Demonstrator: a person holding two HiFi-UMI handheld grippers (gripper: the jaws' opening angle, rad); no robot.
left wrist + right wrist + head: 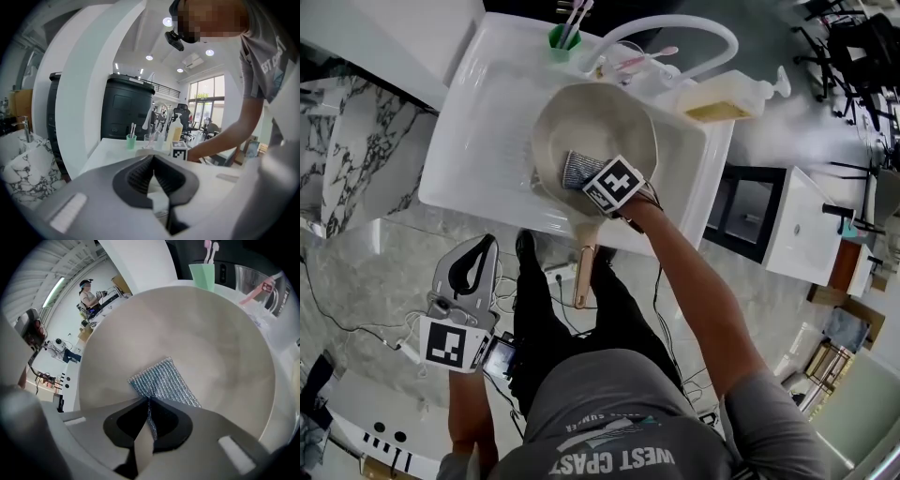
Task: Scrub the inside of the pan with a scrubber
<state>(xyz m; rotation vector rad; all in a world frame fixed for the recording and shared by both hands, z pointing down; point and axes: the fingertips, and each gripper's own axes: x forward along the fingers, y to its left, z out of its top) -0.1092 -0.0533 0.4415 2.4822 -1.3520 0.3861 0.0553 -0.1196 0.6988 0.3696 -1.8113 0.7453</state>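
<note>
The right gripper point(584, 180) point(148, 401) gripped a silvery-blue mesh scrubber point(576, 168) point(165, 382) tightly between its jaws, against the inside of the beige pan point(605, 112) point(215, 338) near the pan's 7 o'clock. The pan sat in the white sink point(483, 131). The left gripper point(485, 246) point(153, 159), jaws together on nothing, hung outside the sink toward 7 o'clock.

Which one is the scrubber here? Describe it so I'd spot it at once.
In the white sink sits a wide beige pan. Inside it, pinched in the right gripper, is the scrubber: a small flat rectangle of shiny blue-grey woven mesh, the only textured thing against the pan's smooth plain inside.
</note>
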